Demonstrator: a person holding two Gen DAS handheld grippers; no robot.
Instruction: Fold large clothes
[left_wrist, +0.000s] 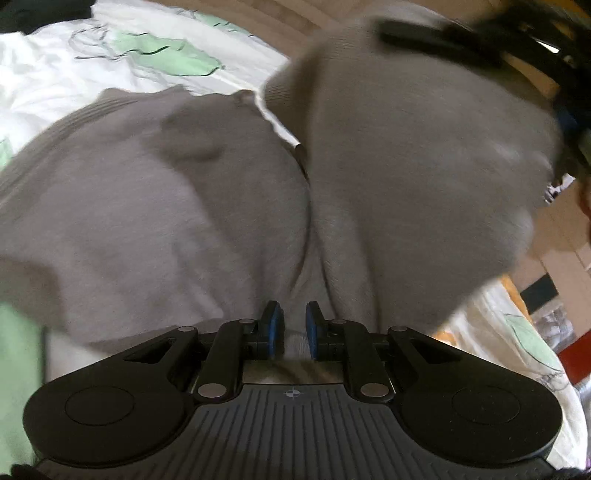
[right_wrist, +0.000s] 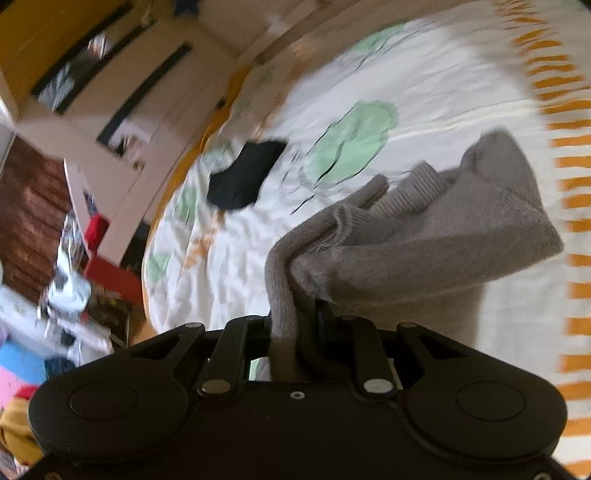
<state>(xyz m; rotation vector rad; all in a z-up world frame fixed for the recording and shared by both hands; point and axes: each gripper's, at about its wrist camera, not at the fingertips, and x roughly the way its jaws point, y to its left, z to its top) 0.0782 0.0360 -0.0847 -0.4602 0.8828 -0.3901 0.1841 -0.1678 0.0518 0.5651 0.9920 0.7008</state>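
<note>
While the grey sweater (left_wrist: 229, 206) lies spread over the white bedspread (left_wrist: 55, 74) with its green patches, the left wrist view shows the left gripper (left_wrist: 294, 330) low over the near part of the garment. Its two blue pads (left_wrist: 272, 328) stand close together with a narrow gap. Grey knit shows in that gap, but whether the pads press on it cannot be told from this view. A raised flap of the sweater fills the upper right of the view, and the right gripper (left_wrist: 443, 33) shows there only as a dark blur.

In the right wrist view, the right gripper (right_wrist: 295, 325) is clamped on a bunched fold of the sweater (right_wrist: 424, 240). A thick roll of knit passes between its fingers, and the ribbed cuff and hem hang forward of them, clear of the bedspread (right_wrist: 424, 74). A black garment (right_wrist: 245, 173) lies well apart, towards the far edge of the bed.

Judged from these views, the step in hand is carrying the lifted side across the body of the sweater. To do it well:
- Keep the right grip firm; the knit is thick and may slip.
- Hold the near part down with the left gripper.
- Lay the flap flat, edges aligned, before releasing.
</note>
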